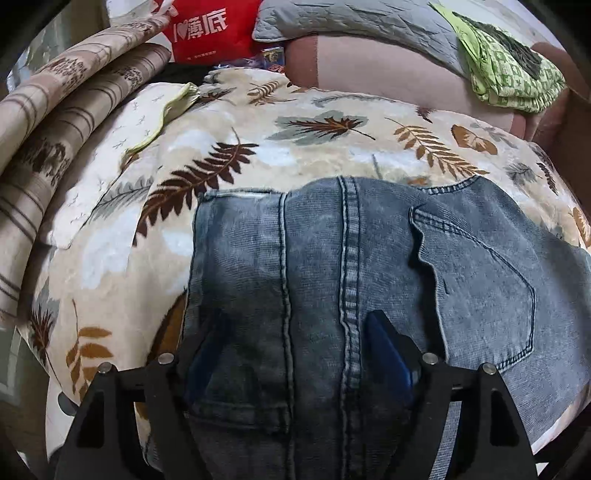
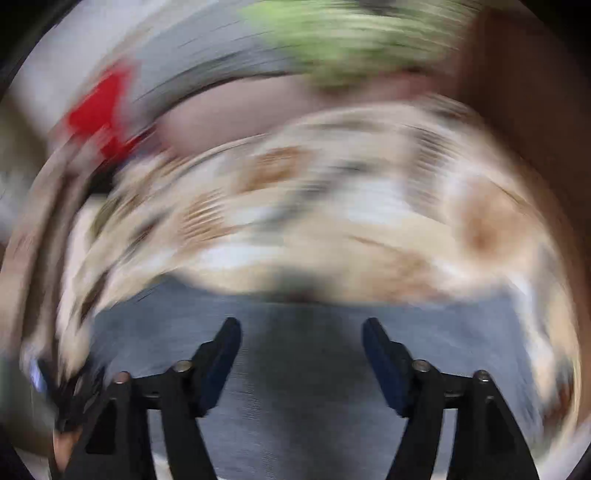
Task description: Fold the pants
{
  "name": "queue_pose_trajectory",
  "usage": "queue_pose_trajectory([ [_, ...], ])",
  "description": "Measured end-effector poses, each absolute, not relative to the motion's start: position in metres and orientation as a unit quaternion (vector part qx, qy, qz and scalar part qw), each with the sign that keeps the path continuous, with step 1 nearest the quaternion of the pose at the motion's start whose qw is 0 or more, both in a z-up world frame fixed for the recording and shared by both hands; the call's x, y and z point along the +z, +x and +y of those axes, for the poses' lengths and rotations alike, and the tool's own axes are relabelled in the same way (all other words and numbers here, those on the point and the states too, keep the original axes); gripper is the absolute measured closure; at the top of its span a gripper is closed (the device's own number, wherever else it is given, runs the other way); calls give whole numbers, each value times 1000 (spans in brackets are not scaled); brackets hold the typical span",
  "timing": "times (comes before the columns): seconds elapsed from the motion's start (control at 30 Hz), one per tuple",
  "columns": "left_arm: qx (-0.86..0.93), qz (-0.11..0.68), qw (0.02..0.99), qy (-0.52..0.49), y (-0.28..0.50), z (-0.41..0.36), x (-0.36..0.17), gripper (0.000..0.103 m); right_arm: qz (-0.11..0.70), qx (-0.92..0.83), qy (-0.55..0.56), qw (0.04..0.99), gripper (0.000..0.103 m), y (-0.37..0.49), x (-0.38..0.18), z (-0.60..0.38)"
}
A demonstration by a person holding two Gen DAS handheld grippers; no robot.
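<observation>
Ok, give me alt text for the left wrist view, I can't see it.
Blue jeans lie back-pocket up on a leaf-print blanket, filling the foreground. The left tongs sit spread over the denim, one finger under a fold. Behind: red bag, green cloth.

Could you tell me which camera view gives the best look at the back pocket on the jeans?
The left wrist view: it is sharp, and the back pocket with its stitching lies fully visible on the jeans. The right wrist view is motion-blurred; it shows only smeared blue denim beneath the open right gripper, no pocket discernible.
</observation>
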State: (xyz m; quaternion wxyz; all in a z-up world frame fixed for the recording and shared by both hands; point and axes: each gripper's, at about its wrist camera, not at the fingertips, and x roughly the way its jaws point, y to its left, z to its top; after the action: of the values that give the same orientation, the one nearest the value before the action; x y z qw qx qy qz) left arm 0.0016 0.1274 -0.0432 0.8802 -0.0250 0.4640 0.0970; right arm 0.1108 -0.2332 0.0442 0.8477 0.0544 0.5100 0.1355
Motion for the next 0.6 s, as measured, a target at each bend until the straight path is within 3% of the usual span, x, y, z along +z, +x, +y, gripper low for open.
queue_pose_trajectory([
  [0.07,95,463,881,-30,2,130,-47,23,523,231,8,820,28,141,34,-161],
  [0.23,92,456,884,-35,0,134,-48,20,586,278,-56,759,28,193,-28,-75],
  [0.27,92,456,884,-37,1,135,-48,19,596,282,-62,749,37,196,-38,-68],
  [0.3,91,456,884,-39,3,134,-48,18,608,297,-70,733,52,201,-48,-58],
  [0.33,90,456,884,-42,3,135,-47,18,619,304,-89,719,84,202,-54,-48],
  [0.4,90,457,884,-46,4,137,-49,17,617,292,-114,722,87,203,-56,-41],
  [0.6,103,443,890,-35,3,134,-40,16,596,256,-48,760,87,219,-66,-55],
])
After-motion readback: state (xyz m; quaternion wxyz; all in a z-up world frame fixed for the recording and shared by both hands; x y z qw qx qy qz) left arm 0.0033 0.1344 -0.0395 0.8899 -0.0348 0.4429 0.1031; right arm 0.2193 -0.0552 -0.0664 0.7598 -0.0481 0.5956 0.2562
